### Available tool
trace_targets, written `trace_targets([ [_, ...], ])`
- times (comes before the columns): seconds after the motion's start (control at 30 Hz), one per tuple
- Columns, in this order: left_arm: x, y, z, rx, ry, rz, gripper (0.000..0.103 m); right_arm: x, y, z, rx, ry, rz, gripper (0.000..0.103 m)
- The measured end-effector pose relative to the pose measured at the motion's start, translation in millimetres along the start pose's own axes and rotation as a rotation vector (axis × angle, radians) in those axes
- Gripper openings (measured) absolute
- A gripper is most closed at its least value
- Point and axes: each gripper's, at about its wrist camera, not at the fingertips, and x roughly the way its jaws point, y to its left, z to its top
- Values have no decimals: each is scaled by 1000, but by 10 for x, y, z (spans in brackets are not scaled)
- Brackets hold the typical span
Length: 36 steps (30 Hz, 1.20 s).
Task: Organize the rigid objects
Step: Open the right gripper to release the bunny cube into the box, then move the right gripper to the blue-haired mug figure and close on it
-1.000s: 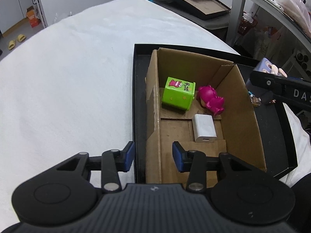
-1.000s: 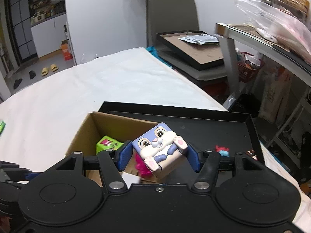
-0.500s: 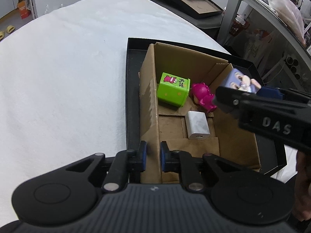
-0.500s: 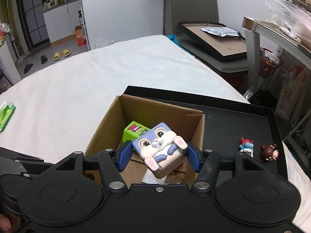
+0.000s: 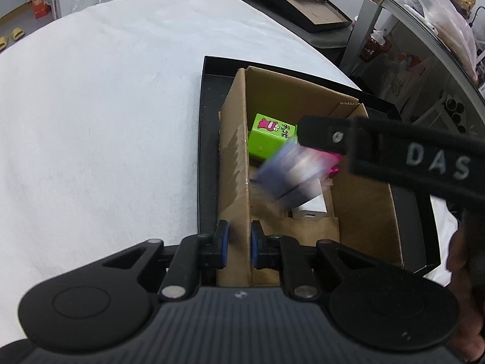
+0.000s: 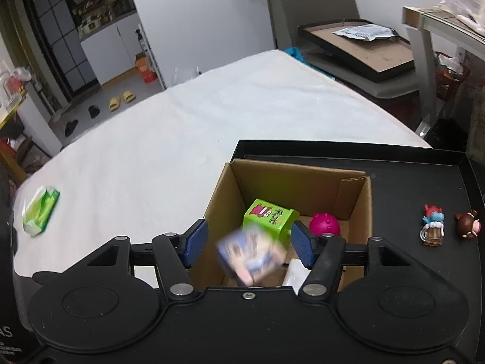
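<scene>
Drop step. Right tongs [image 6: 248, 242] spread wide over cardboard box [image 6: 354, 200], holding nothing. Bunny cube [image 6: 251, 254] blurred, mid-fall between pads, looks headed for box floor beside green cube [image 6: 269, 215], pink toy [image 6: 324, 224], white charger [image 5: 309, 207]. Left tongs [image 5: 235, 244] narrow, pinching near box wall, so box shouldn't skid on black tray [image 6: 418, 163]. Tips: keep that pinch firm, hold right tongs level and clear till cube settles. Two figurines [image 6: 432, 227] on tray probably next.

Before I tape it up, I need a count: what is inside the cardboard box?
Inside the cardboard box: a green cube, a pink toy, a white charger and a blurred bunny cube mid-drop. That cube and the hand-held gripper hide part of the floor.
</scene>
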Motion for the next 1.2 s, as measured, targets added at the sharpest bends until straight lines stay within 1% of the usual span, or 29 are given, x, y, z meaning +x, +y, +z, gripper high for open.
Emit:
trace_targets([
  [0.03, -1, -10, -2, 4, 1, 16, 14, -16, -15, -7, -1, -3, -4, 60],
  [0.17, -21, -20, -13, 3, -1, 25, 14, -114, -142, -59, 10, -15, -22, 60],
  [0.33, -48, -63, -27, 19, -11, 60, 14, -211, -354, -127, 38, -37, -53, 60],
  [0.5, -92, -120, -46, 47, -32, 95, 14, -299, -603, -214, 77, -59, -77, 63],
  [0.6, -103, -172, -58, 69, -40, 121, 14, -349, -731, -273, 85, -79, -102, 71],
  [0.67, -119, -214, -68, 89, -48, 136, 15, -379, -810, -316, 86, -96, -124, 83],
  [0.77, -145, -245, -74, 98, -59, 144, 17, -400, -942, -385, 90, -114, -147, 90],
  [0.93, -137, -228, -64, 63, -42, 154, 18, -379, -1198, -500, 119, -123, -190, 93],
  [1.03, -131, -238, -58, 53, -37, 167, 19, -362, -1355, -568, 148, -126, -185, 93],
  [1.2, -122, -354, -72, 101, -41, 207, 20, -279, -1608, -714, 204, -140, -196, 96],
])
